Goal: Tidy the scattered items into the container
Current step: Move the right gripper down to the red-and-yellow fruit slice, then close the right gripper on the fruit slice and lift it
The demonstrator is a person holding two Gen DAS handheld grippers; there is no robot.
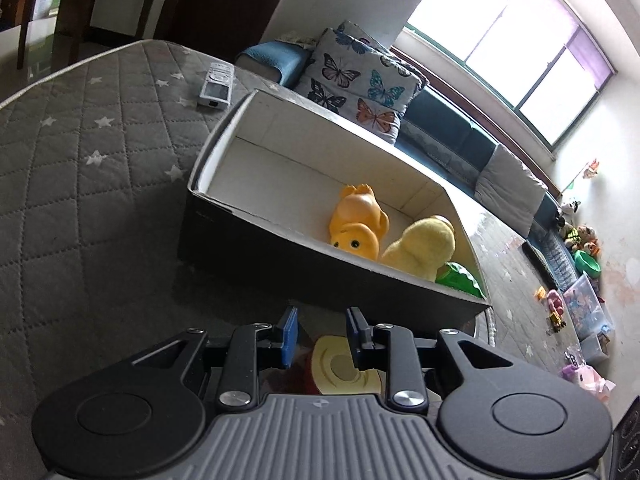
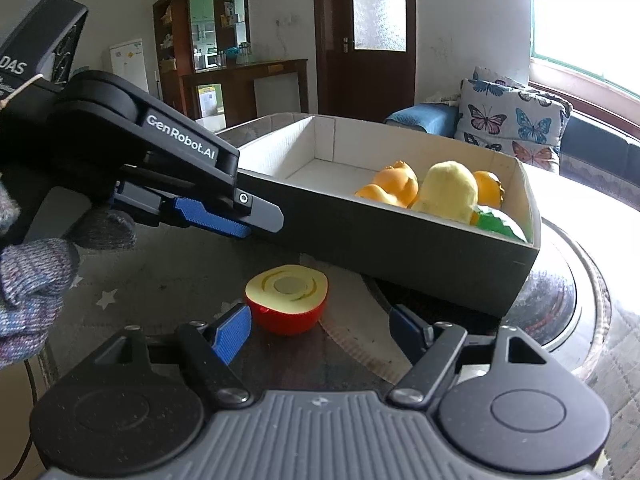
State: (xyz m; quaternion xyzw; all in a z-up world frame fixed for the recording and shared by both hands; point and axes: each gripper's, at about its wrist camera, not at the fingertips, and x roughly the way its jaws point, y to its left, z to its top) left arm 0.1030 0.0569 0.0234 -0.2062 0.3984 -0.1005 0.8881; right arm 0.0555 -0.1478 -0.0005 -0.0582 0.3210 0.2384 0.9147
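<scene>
White lettering "GenRobot.AI" runs along the black arm of the left hand-held gripper (image 2: pixel 224 216) in the right wrist view. On the black casing (image 2: pixel 36 40) behind it, at the upper left, the letters "DAS" show, cut off by the edge; smaller print beneath is too blurred to read

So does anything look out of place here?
One item: a red plastic half apple with a cream cut face lies outside the dark cardboard box, on the grey quilted cover, while the other toys already sit inside.

Home living room: sofa (image 1: pixel 448 128), cushions (image 2: pixel 508 120).
</scene>
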